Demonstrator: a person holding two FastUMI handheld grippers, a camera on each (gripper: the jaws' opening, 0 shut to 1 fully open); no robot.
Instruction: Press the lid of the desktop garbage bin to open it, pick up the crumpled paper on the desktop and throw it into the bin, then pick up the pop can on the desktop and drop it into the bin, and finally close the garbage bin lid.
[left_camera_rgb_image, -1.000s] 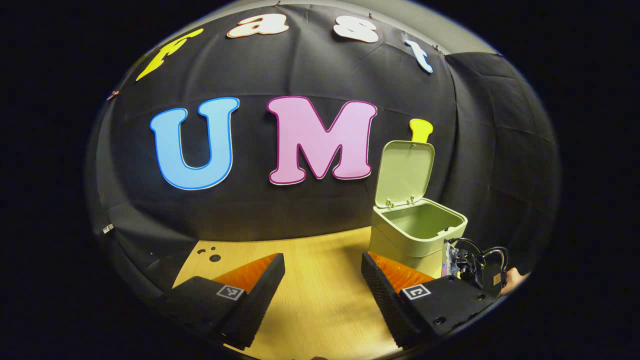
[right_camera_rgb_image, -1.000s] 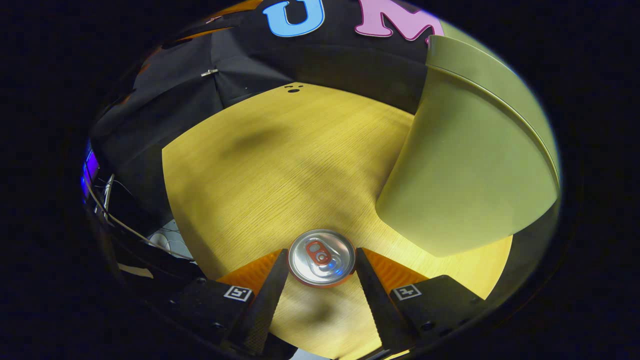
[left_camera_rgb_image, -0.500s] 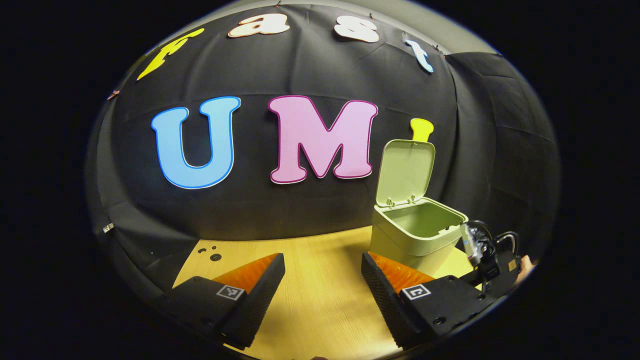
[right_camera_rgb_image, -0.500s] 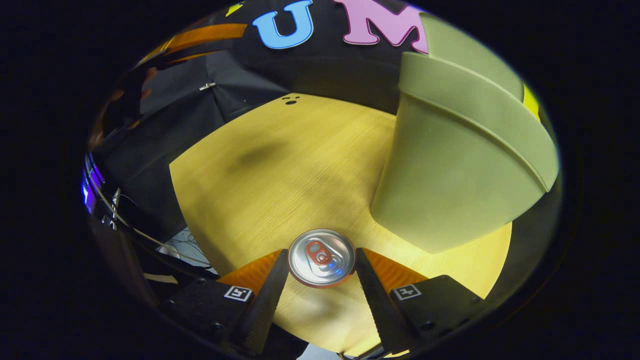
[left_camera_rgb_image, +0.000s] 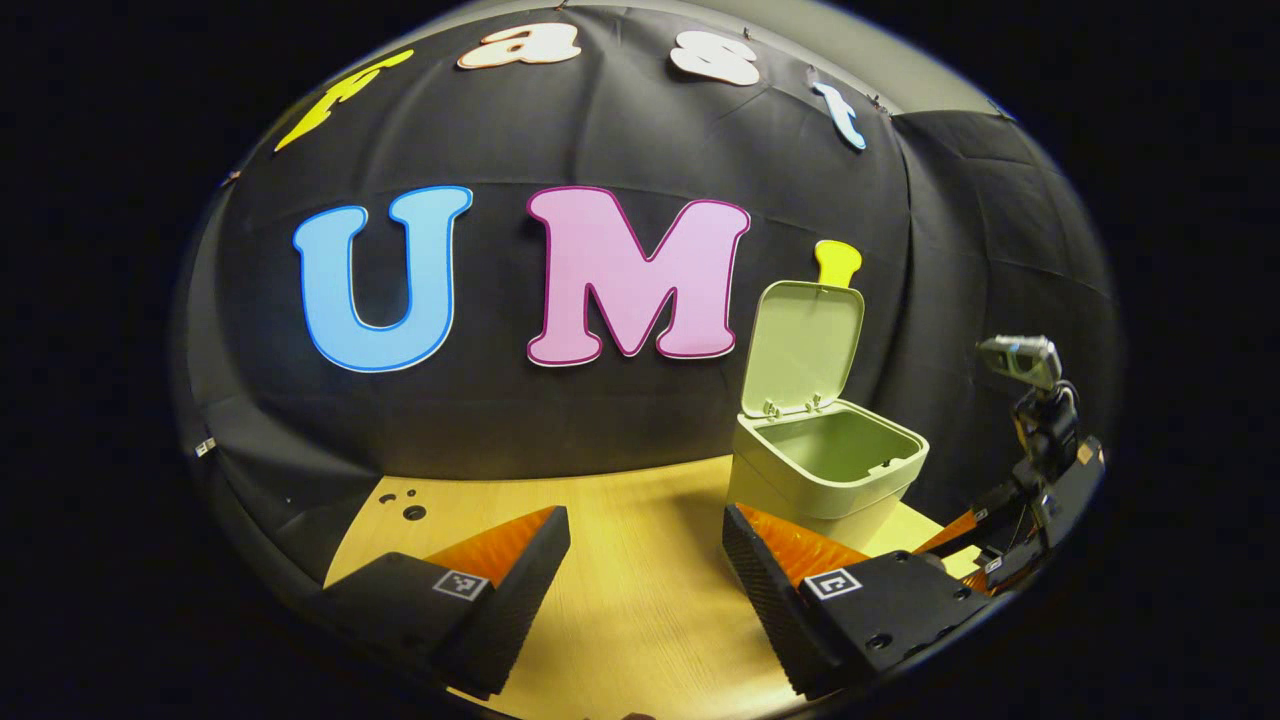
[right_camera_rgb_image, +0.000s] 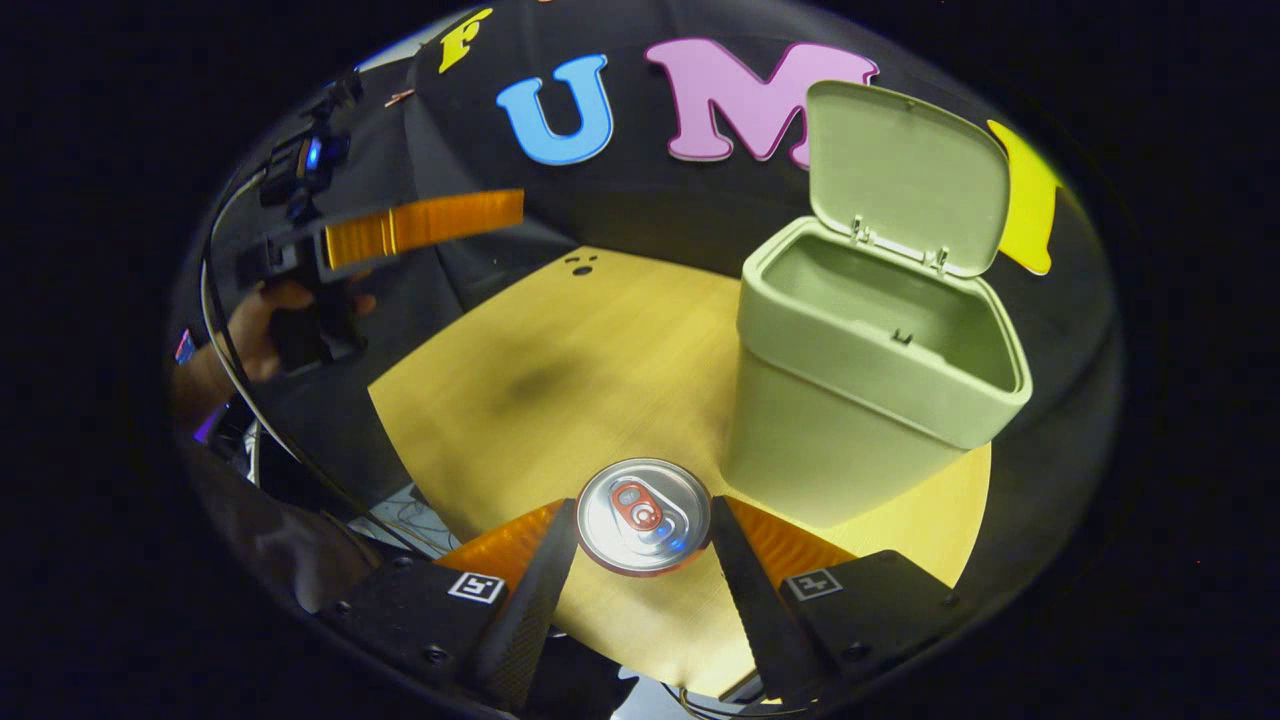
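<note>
The pale green bin (right_camera_rgb_image: 850, 390) stands on the wooden table (right_camera_rgb_image: 580, 370) with its lid (right_camera_rgb_image: 905, 175) tipped up and back. My right gripper (right_camera_rgb_image: 643, 535) is shut on a pop can (right_camera_rgb_image: 643, 515), whose silver top faces the camera; it hangs above the table's near edge, lower left of the bin's mouth. In the left gripper view the bin (left_camera_rgb_image: 825, 470) sits at the right with its lid (left_camera_rgb_image: 803, 345) raised. My left gripper (left_camera_rgb_image: 645, 560) is open over the table with nothing between its fingers. The right gripper (left_camera_rgb_image: 1030, 480) shows at the far right there, raised beside the bin.
A hand (right_camera_rgb_image: 255, 320) holds the left gripper (right_camera_rgb_image: 400, 230) at the upper left of the right gripper view, off the table's left side. Small dark holes (right_camera_rgb_image: 580, 265) mark the table's far edge. Cables (right_camera_rgb_image: 390, 505) lie below the near edge.
My right gripper has risen with the pop can, so the bin's open mouth has come into sight from above. The left gripper has barely shifted.
</note>
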